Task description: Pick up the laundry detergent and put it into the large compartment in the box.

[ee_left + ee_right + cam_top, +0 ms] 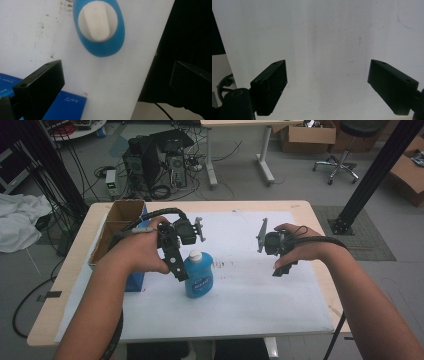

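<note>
One wide white sheet is spread over the pale wooden table, which is ringed by a grey floor strewn with cables, a computer tower and cardboard boxes. An open cardboard box is set at the table's left edge, with a flat blue box beside it. Near the sheet's middle a blue plastic bottle is stood upright, smooth and oval in section, closed by a white flip cap. The left gripper is held just beside and above the bottle, its matte black blocky jaws spread wide with nothing between them; in the left gripper view the bottle is seen from overhead, beyond the jaw tips. The right gripper is held well apart to the bottle's right, its jaws likewise parted over bare, faintly smudged sheet.
</note>
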